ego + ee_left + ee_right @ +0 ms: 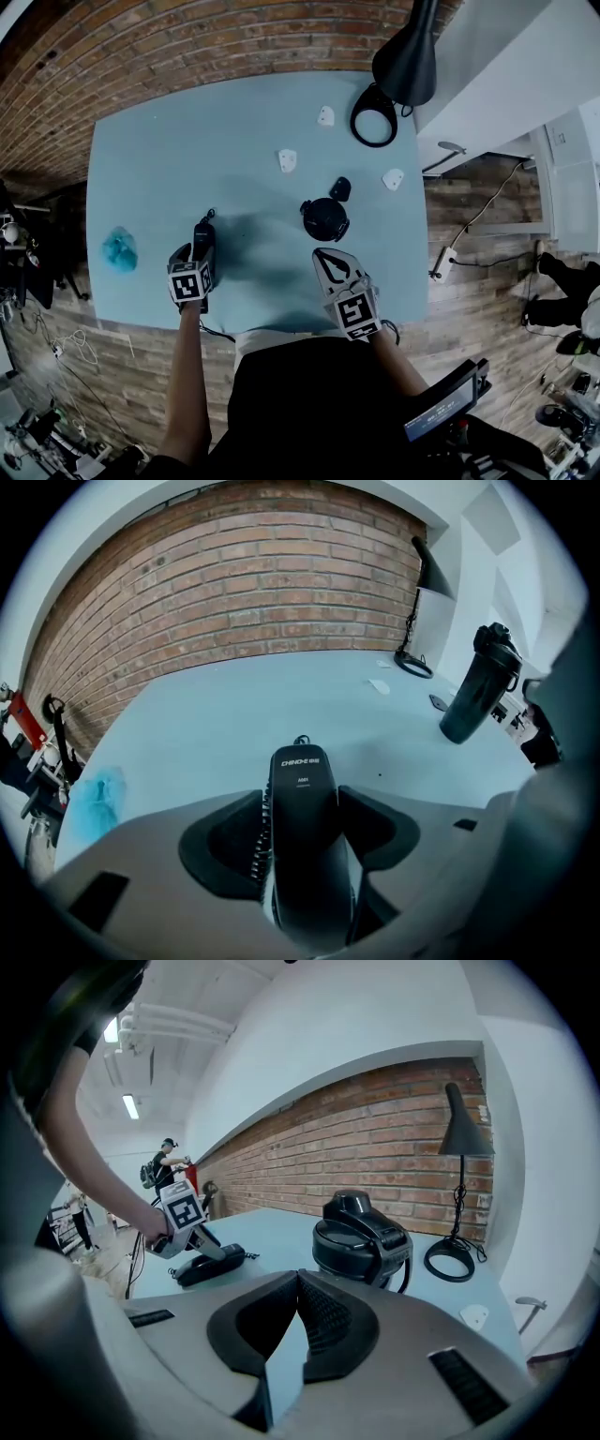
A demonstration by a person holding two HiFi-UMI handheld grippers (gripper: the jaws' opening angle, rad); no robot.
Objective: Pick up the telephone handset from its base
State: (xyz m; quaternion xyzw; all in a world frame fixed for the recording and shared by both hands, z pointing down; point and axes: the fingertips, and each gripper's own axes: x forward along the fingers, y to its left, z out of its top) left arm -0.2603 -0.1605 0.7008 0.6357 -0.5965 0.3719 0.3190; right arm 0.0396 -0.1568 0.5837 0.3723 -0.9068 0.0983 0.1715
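A black telephone [203, 234] lies on the pale blue table [150, 169], its handset [302, 817] resting on the base, which is mostly hidden beneath it. My left gripper [202, 249] points steeply down over it, jaws wide. The handset runs between the two pads [225, 841]; the coiled cord [260, 841] shows in the gap beside the left one. From the right gripper view, the phone [211, 1265] sits under the left gripper's marker cube [183, 1211]. My right gripper [324, 255] hovers near the front edge, shut and empty, its tips [298, 1279] meeting.
A black lidded bottle [325, 218] stands just beyond the right gripper, with a small black cap [339, 188] behind it. A black desk lamp [374, 117] stands at the far right corner. Three small white pieces [288, 160] are scattered mid-table. A teal cloth [119, 248] lies at the left.
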